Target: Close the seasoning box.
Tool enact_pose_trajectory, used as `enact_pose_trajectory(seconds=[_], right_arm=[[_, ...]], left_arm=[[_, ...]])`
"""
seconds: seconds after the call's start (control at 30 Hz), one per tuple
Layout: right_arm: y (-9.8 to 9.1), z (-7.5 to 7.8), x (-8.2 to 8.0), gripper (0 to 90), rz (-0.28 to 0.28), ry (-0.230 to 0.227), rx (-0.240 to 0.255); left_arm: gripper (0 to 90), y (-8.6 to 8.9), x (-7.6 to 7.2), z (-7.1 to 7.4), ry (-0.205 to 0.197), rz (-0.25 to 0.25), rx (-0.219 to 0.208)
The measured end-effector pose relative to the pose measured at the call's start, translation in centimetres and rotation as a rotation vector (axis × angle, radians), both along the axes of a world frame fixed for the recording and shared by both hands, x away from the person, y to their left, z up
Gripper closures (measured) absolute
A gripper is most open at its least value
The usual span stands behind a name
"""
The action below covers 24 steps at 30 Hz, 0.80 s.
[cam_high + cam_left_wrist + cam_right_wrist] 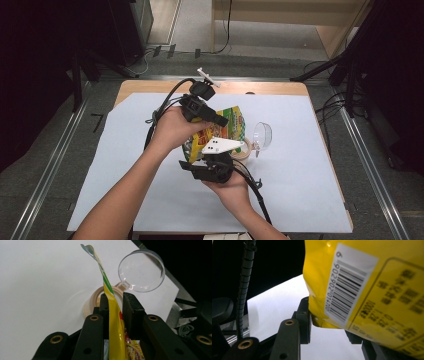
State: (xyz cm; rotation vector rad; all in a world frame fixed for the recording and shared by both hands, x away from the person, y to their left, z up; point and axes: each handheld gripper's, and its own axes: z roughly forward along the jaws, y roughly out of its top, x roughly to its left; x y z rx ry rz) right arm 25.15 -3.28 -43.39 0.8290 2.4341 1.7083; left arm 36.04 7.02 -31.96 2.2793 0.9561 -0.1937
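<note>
Over the middle of the table, which is covered in white paper, a person holds a yellow snack bag up between two grippers. The left gripper comes at the bag from the left and far side. In the left gripper view its two black jaws are pressed in on the bag, which runs edge-on between them, its green and yellow top rising past the fingertips. The right gripper sits at the near side, under the bag. In the right gripper view the bag's lower corner, barcode showing, hangs between the jaws; one jaw touches the corner, the other is hidden behind the bag, so I cannot tell whether they pinch it. Just right of the bag, on the paper, lie a tan ring and a clear round lid, touching each other.
</note>
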Motion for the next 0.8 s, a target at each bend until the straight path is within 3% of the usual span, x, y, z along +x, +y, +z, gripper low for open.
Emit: enact_pose_trajectory(seconds=[0.2,0.57,0.8], right_arm=[[-0.03,0.08,-0.03,63.2,-0.006,0.004,0.001],[0.22,-0.05,0.14,63.0,-0.004,0.017,0.0],[0.21,-0.03,0.51,63.0,-0.01,0.033,0.008]], left_arm=[[78.6,0.04,0.06,0.06,0.005,0.007,-0.023],[78.1,0.71,0.76,-0.51,0.06,0.037,-0.045],[78.4,0.61,0.99,-0.64,0.041,0.049,-0.044]])
